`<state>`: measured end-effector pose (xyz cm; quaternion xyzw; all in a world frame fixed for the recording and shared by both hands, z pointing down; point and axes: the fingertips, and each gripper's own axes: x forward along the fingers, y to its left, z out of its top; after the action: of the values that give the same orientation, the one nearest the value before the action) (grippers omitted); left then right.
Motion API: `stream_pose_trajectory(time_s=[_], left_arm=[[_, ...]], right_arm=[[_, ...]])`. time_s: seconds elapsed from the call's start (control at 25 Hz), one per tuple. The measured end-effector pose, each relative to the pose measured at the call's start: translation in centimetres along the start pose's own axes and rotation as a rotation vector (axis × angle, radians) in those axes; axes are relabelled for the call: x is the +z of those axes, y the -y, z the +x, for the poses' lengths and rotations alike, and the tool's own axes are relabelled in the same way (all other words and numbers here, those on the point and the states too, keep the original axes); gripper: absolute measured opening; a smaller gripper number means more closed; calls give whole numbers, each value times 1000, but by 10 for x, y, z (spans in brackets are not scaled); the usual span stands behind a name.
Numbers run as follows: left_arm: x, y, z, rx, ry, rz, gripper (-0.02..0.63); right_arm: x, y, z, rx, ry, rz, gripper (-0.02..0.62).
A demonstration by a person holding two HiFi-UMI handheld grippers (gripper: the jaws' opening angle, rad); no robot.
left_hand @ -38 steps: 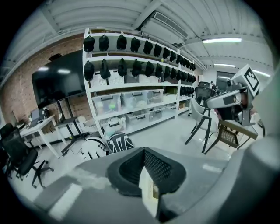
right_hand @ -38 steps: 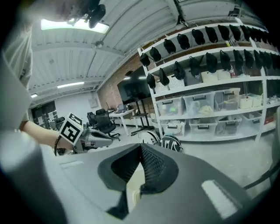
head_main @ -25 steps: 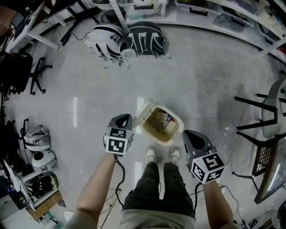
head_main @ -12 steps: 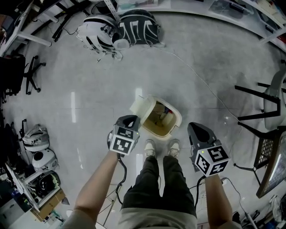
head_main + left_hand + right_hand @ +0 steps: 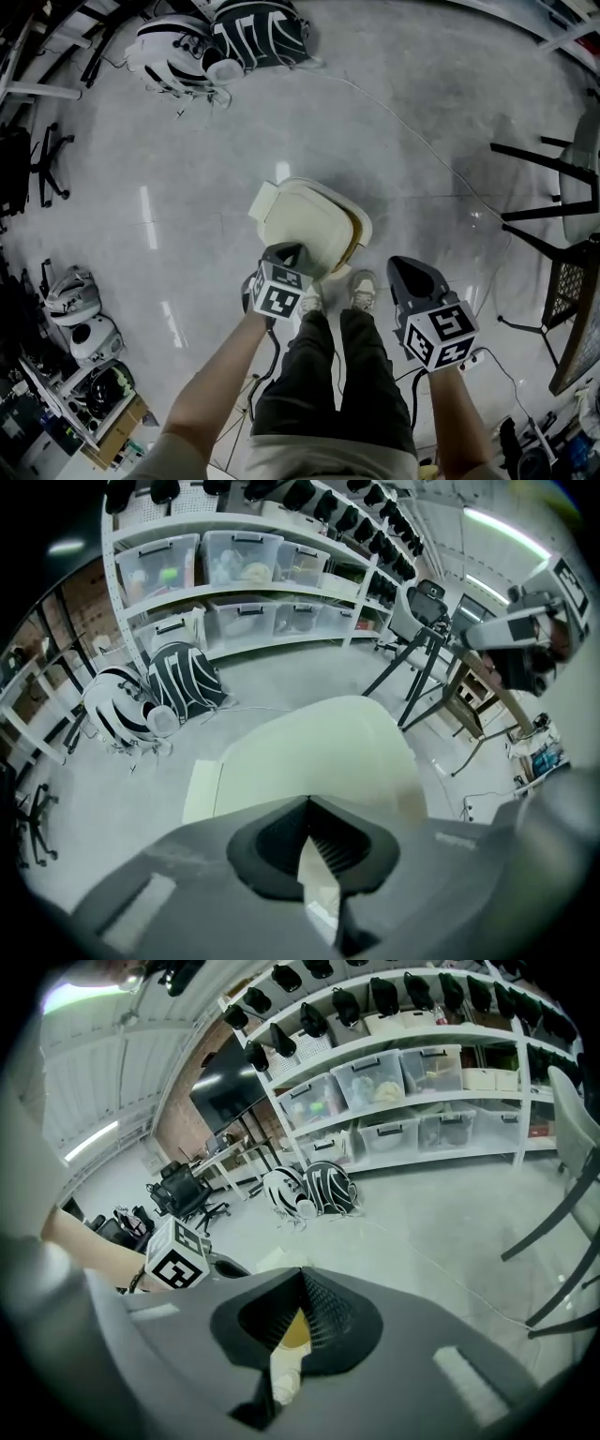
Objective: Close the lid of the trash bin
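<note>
Since a second ago the lid (image 5: 305, 220) has swung over from standing open at the far left of the trash bin (image 5: 360, 246) to lying across nearly all of its mouth, and my left tool (image 5: 286, 255) has come forward with it, now sitting at the lid's near edge. The bin stands on the floor just ahead of the person's shoes (image 5: 361, 291), and only a thin yellowish strip of its rim and inside shows along the right side, so I judge the closing step to be almost finished but not seated. In the left gripper view the jaws are pressed together with just a slit between them, pinching nothing, and the pale lid fills the view beyond. The right tool (image 5: 413, 277) hangs off to the right, clear of the bin, its jaws likewise together and empty. The next move, as I read it, is a gentle downward press with the left tool until that gap on the right side disappears.
</note>
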<state>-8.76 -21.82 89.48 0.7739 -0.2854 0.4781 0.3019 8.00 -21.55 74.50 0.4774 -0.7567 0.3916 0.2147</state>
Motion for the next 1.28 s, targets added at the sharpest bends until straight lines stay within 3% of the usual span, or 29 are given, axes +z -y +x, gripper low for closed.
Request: stream_pose_trajectory(time_s=[0.28, 0.48, 0.68, 1.0, 1.28], left_arm=[[-21, 16, 52, -31, -50, 42, 3], [-32, 16, 82, 5, -121, 69, 3], [-33, 16, 85, 17, -130, 62, 3], [-11, 22, 38, 24, -99, 39, 3], [61, 22, -61, 62, 83, 0, 3]], right_arm=[[-35, 25, 17, -11, -13, 35, 3], [-46, 37, 26, -14, -4, 47, 3], [-49, 43, 23, -22, 2, 43, 3], [-21, 27, -12, -20, 27, 17, 3], [44, -1, -79, -26, 111, -1, 3]])
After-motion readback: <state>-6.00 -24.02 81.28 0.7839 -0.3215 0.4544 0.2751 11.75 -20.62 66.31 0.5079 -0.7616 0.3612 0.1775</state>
